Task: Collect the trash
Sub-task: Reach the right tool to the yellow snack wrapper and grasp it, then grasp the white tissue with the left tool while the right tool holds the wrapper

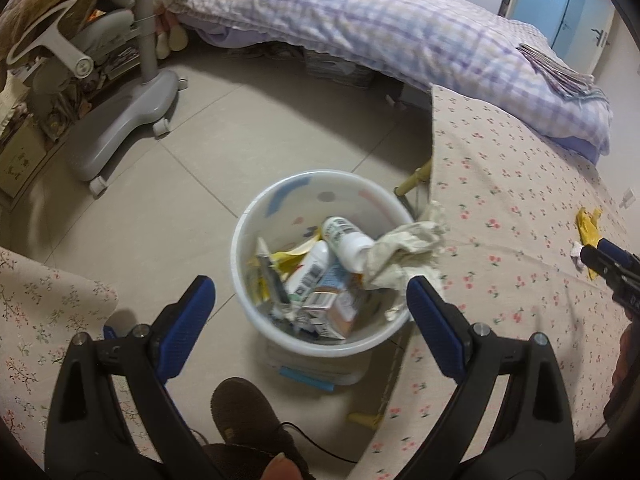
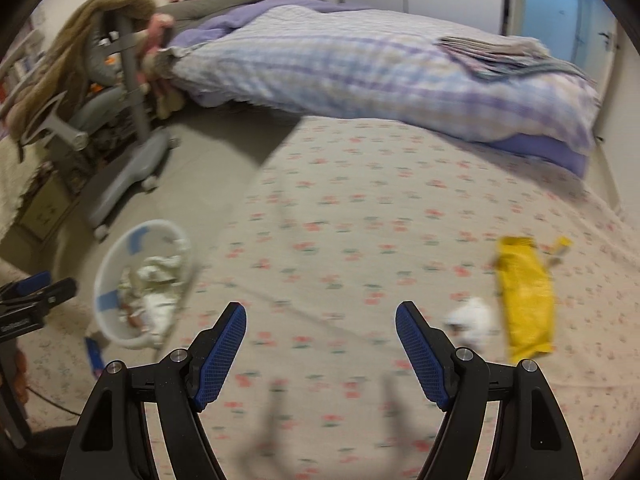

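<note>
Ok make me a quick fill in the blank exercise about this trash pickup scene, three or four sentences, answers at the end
1. The white trash bin stands on the ____ beside the table.
2. The yellow wrapper lies on a tablecloth printed with small ____.
3. Both the left gripper and the right gripper are open and hold ____.
4. The crumpled white scrap lies to the ____ of the wrapper in the right wrist view.

Missing words: floor; flowers; nothing; left

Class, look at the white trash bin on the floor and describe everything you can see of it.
The trash bin is a round, white, plastic-looking bucket with coloured shapes on its inner wall. It stands upright on the tiled floor, beside the floral-covered table. It is well filled: white bottles, cartons, yellow scraps, and a crumpled cloth draped over its rim. Neither gripper touches it.
</note>
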`<state>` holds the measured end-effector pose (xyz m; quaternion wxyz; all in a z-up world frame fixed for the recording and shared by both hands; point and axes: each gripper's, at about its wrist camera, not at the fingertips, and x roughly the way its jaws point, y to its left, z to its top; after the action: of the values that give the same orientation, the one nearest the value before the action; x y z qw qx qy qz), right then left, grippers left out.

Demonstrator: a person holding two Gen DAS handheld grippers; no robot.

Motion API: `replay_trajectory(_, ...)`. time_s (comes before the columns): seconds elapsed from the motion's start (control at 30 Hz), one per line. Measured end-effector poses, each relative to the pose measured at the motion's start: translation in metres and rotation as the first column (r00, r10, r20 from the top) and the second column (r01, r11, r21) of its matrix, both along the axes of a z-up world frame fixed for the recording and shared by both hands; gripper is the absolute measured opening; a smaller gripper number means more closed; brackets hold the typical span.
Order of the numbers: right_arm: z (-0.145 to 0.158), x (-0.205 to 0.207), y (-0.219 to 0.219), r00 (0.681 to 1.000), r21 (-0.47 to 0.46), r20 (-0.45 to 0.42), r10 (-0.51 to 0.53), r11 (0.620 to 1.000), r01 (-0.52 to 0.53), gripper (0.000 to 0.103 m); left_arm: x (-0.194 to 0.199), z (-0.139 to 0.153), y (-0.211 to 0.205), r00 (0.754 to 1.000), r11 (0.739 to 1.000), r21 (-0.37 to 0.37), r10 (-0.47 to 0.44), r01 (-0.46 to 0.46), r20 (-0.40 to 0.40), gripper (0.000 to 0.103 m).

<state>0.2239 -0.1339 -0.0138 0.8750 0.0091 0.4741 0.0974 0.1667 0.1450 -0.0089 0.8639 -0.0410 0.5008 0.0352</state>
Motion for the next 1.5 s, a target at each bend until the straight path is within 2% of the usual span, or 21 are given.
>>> replay_trajectory(0.1,-0.001,0.005,-0.031,0.998,-0.023,0.001,-0.059,0.998,0.059,0.079,0.004,0.001,-0.012,1.000,1.000,-0.023,-0.013,0.013,0.000,0.096)
replay_trajectory(0.33,-0.005,0.015,-0.095,0.981,-0.010,-0.027,-0.192,0.981,0.192,0.079,0.013,0.002,-0.046,0.998,0.997,-0.047,-0.058,0.058,-0.006,0.096)
replay_trajectory(0.5,-0.015,0.021,-0.133,0.961,-0.010,-0.056,-0.271,0.963,0.271,0.079,0.019,0.002,-0.067,0.996,0.994,-0.060,-0.087,0.087,-0.011,0.096)
replay_trajectory(0.6,-0.027,0.025,-0.153,0.939,-0.022,-0.093,-0.333,0.943,0.332,0.079,0.021,0.000,-0.078,0.994,0.993,-0.055,-0.106,0.105,-0.016,0.096)
replay_trajectory(0.83,-0.053,0.035,-0.171,0.902,-0.033,-0.180,-0.393,0.918,0.394,0.079,0.024,-0.005,-0.097,0.992,0.992,-0.027,-0.127,0.127,-0.026,0.096)
replay_trajectory(1.1,-0.067,0.047,-0.164,0.892,-0.009,-0.228,-0.389,0.917,0.398,0.078,0.027,-0.008,-0.116,0.990,0.990,-0.022,-0.140,0.139,-0.028,0.096)
replay_trajectory(1.13,-0.068,0.048,-0.163,0.891,-0.015,-0.230,-0.391,0.917,0.398,0.076,0.028,-0.008,-0.119,0.990,0.990,-0.022,-0.141,0.141,-0.028,0.096)
replay_trajectory(1.2,-0.070,0.050,-0.163,0.889,-0.036,-0.229,-0.397,0.916,0.400,0.065,0.029,-0.009,-0.125,0.989,0.989,-0.023,-0.148,0.147,-0.029,0.096)
replay_trajectory(1.23,-0.069,0.050,-0.163,0.891,-0.049,-0.225,-0.394,0.918,0.393,0.063,0.030,-0.010,-0.129,0.988,0.988,-0.025,-0.152,0.151,-0.029,0.096)
replay_trajectory(1.3,-0.068,0.049,-0.164,0.901,-0.054,-0.223,-0.373,0.927,0.371,0.046,0.032,-0.011,-0.138,0.987,0.987,-0.032,-0.161,0.160,-0.030,0.096)
replay_trajectory(1.4,-0.065,0.043,-0.172,0.907,-0.034,-0.226,-0.356,0.933,0.358,0.039,0.035,-0.013,-0.155,0.983,0.983,-0.046,-0.180,0.179,-0.031,0.096)
replay_trajectory(1.5,-0.057,0.032,-0.187,0.905,-0.021,-0.215,-0.367,0.928,0.371,0.038,0.037,-0.015,-0.176,0.978,0.977,-0.062,-0.208,0.206,-0.030,0.096)
